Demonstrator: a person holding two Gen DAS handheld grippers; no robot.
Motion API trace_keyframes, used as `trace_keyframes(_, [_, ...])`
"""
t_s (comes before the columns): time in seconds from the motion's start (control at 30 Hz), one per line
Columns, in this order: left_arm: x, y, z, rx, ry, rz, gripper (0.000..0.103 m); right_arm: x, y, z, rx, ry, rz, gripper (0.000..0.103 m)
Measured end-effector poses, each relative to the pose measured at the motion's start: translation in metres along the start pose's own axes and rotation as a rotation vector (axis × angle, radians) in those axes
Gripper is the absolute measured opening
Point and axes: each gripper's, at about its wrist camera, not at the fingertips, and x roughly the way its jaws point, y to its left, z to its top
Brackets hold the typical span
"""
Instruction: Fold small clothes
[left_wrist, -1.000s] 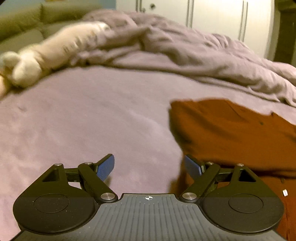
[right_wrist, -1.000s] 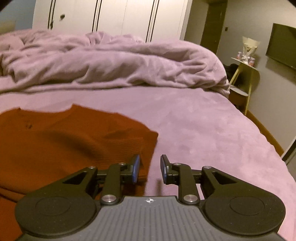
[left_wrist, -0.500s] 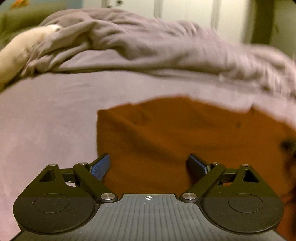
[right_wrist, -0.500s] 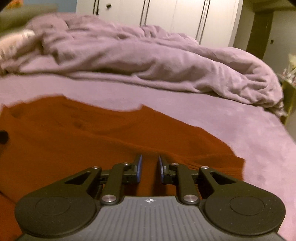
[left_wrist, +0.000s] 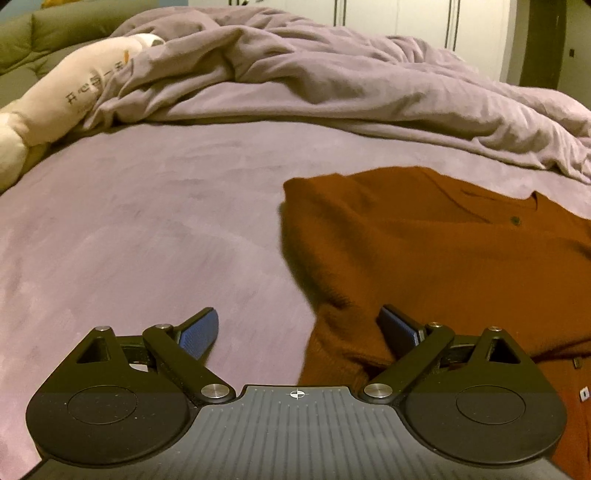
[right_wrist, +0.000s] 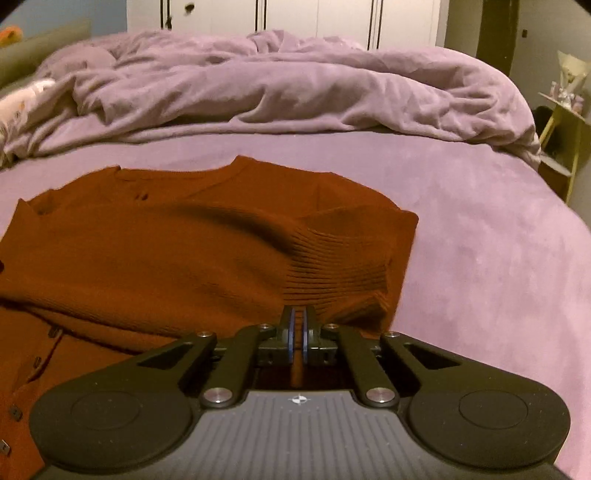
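My right gripper (right_wrist: 297, 326) is pinched tight on the rust-brown cardigan (right_wrist: 177, 251), with a strip of its knit caught between my two blue pads (right_wrist: 291, 328) and a ribbed cuff bunched up just beyond my fingertips; the cardigan lies spread on the purple bedsheet (right_wrist: 498, 240), its neckline toward the far side and a row of small buttons running down near my lower left edge; my left gripper (left_wrist: 299, 328) stands spread wide and holds nothing, its left finger (left_wrist: 197, 332) over bare sheet (left_wrist: 129, 229) and its right finger (left_wrist: 400, 326) over the near edge of the same cardigan (left_wrist: 443, 251), though I cannot tell whether that pad touches the cloth; from that side the garment fills the right half of my view, with one dark button showing below the collar; a rumpled purple duvet (right_wrist: 295, 88) is heaped across the far part of the bed; a cream plush toy (left_wrist: 74, 96) lies at the far left, partly tucked under the duvet; white wardrobe doors (right_wrist: 314, 18) stand behind.
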Motion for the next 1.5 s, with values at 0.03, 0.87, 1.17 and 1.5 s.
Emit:
trace_keyframes(0.03, [-0.003, 0.0, 0.0, 0.01, 0.01, 0.009, 0.098, 0.001, 0.0, -0.001, 0.002, 0.005, 0.003, 0.002])
trace_keyframes(0.87, [-0.165, 0.058, -0.148, -0.134, 0.276, -0.267, 0.056, -0.213, -0.027, -0.184, 0.338, 0.188, 0.154, 0.027])
trace_keyframes(1.17, [-0.159, 0.071, -0.148, -0.132, 0.335, -0.332, 0.037, -0.207, -0.039, -0.193, 0.428, 0.225, 0.217, 0.012])
trace_keyframes(1.5, [-0.166, 0.073, -0.12, -0.089, 0.33, -0.458, 0.008, -0.197, -0.053, -0.179, 0.478, 0.273, 0.342, 0.005])
